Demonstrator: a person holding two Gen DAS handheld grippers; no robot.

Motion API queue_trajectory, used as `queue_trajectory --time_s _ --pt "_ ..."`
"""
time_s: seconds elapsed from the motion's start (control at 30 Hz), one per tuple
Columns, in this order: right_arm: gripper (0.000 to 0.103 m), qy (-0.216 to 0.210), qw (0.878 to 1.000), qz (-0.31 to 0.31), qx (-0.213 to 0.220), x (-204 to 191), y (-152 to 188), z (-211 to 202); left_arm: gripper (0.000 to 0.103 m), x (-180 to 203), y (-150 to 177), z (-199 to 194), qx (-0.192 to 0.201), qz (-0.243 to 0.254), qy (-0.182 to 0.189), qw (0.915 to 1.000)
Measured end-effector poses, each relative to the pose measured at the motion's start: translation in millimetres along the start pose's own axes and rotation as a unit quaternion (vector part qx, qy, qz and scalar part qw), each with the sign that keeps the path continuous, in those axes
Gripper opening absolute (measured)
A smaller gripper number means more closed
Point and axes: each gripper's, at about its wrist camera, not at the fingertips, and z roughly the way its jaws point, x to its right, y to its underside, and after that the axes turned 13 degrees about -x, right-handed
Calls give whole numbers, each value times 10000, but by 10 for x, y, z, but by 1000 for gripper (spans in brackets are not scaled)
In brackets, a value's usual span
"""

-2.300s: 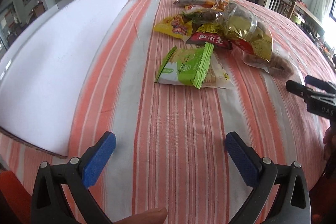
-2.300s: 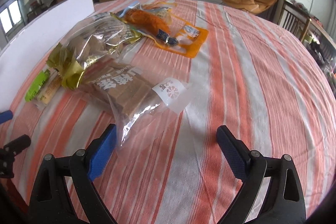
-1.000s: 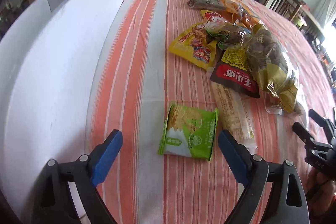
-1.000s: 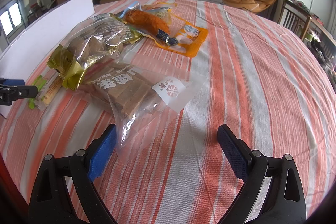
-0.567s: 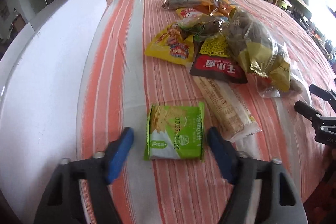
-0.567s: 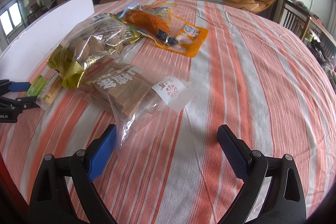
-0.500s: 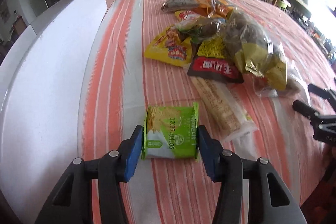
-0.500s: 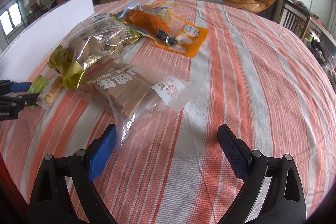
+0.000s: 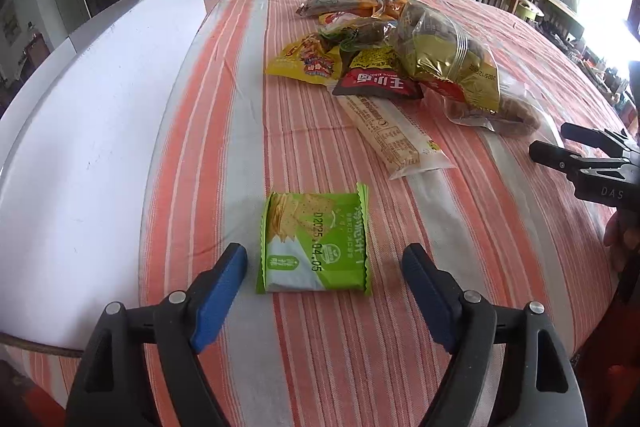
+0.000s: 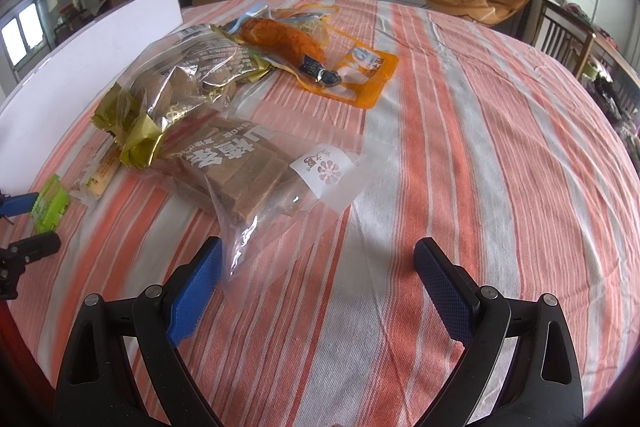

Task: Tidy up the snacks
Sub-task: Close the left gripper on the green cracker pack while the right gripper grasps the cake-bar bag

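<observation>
Half a second back, clamped on the green cracker packet (image 9: 316, 242); now the left gripper (image 9: 323, 271) spread apart again, jaws just opened, blue pads clear of both packet sides. Packet flat on the striped tablecloth (image 9: 224, 131) between and just ahead of the fingertips, beside the white board (image 9: 92, 131); slightly longer top to bottom, printed date running away from the camera. Beyond, long cracker sleeve (image 9: 390, 133) angled up-left toward the snack pile (image 9: 400, 51). Right gripper (image 10: 318, 277) wide apart, unmoved, empty, clear cake bag (image 10: 256, 167) touching its left finger.
</observation>
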Motion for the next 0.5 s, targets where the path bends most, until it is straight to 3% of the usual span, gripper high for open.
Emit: queue_trajectory --time_s 0.17,0.27,0.4,0.47,0.5 --pt "95 -217 9981 -420 -395 17 28 -74 82 -8 2 15 11 6 4 10000" --pt "95 -482 9979 -408 -154 75 29 -329 85 -10 8 19 55 28 11 10000" --pt "95 -315 9914 -1272 63 -103 -336 -506 87 -5 0 28 27 38 26 10000" --pt "95 -598 9836 -1690 -190 -174 -568 -390 87 -8 3 28 10 44 31 10000" --pt "95 -858 9755 -1957 -522 -220 -698 -248 87 -9 4 29 7 42 31 10000"
